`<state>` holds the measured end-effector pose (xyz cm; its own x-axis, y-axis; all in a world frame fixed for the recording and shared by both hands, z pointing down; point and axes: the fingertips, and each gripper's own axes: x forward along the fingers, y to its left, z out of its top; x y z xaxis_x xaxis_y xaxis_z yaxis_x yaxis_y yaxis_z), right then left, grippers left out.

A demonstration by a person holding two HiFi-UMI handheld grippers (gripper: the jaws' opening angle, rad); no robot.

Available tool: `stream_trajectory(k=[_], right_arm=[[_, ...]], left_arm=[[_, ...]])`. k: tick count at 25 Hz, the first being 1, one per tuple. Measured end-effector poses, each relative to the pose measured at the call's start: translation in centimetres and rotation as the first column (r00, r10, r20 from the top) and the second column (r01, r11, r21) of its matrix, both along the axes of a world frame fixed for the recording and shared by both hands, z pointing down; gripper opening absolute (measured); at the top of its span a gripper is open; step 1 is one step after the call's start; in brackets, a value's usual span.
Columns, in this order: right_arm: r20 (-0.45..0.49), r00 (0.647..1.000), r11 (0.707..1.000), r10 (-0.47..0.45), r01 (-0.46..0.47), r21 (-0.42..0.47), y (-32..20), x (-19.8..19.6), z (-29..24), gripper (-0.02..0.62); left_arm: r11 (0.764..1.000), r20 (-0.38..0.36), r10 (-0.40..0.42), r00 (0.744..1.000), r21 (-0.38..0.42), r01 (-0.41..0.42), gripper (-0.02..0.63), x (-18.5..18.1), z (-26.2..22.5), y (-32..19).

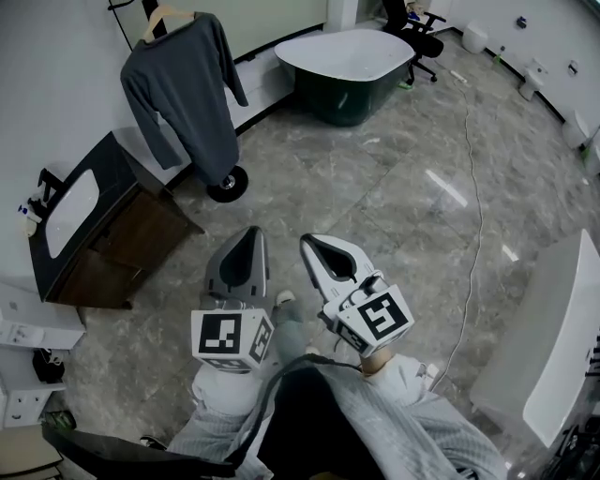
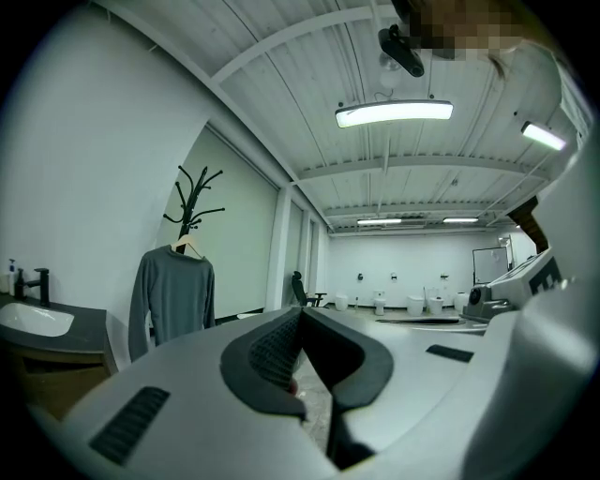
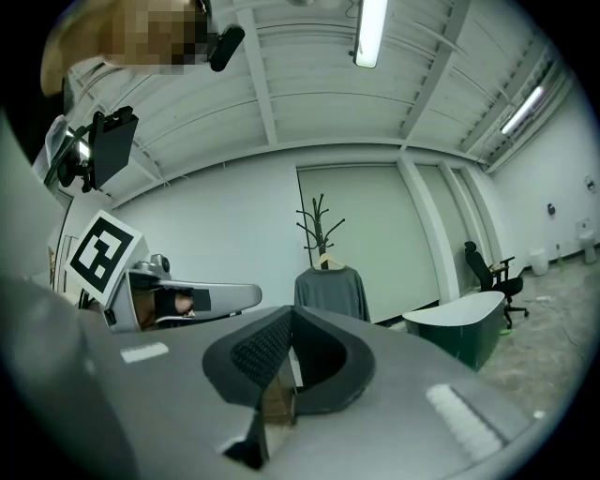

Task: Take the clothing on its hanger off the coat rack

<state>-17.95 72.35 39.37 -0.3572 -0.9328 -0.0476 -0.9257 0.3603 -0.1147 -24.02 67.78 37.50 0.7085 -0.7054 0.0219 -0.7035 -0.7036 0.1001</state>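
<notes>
A grey long-sleeved top (image 1: 192, 89) hangs on a pale hanger (image 1: 167, 15) from a black coat rack (image 1: 228, 184) at the far left, by the wall. It shows small in the left gripper view as the grey top (image 2: 173, 295) under the rack's branches (image 2: 194, 199), and in the right gripper view as the grey top (image 3: 330, 292). My left gripper (image 1: 251, 232) and right gripper (image 1: 309, 244) are held close to my body, well short of the rack. Both are shut with nothing between the jaws.
A dark vanity with a white sink (image 1: 80, 220) stands left of the rack. A dark-sided bathtub (image 1: 345, 64) sits beyond it, an office chair (image 1: 417, 33) further back. A white counter (image 1: 562, 347) is at the right. A cable (image 1: 473, 187) trails over the marble floor.
</notes>
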Motion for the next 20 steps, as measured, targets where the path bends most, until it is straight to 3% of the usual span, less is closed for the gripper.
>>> stream_trajectory(k=[6,13,20], right_arm=[[0.022,0.999,1.0,-0.026,0.026,0.005,-11.9,5.1,-0.2,0.003],[0.005,0.998,0.997,-0.064,0.064,0.054,-28.1,8.3,-2.4,0.003],[0.068,0.986,0.989,-0.149,0.149,0.011,-41.3,12.7,-0.2,0.003]], left_arm=[[1.0,0.013,0.004,1.0,0.018,-0.004,0.005,5.7,-0.3,-11.9],[0.999,-0.01,-0.02,1.0,0.047,0.02,0.005,9.1,-2.9,-27.6],[0.994,0.002,-0.103,0.995,0.026,0.103,0.005,13.0,-1.2,-40.1]])
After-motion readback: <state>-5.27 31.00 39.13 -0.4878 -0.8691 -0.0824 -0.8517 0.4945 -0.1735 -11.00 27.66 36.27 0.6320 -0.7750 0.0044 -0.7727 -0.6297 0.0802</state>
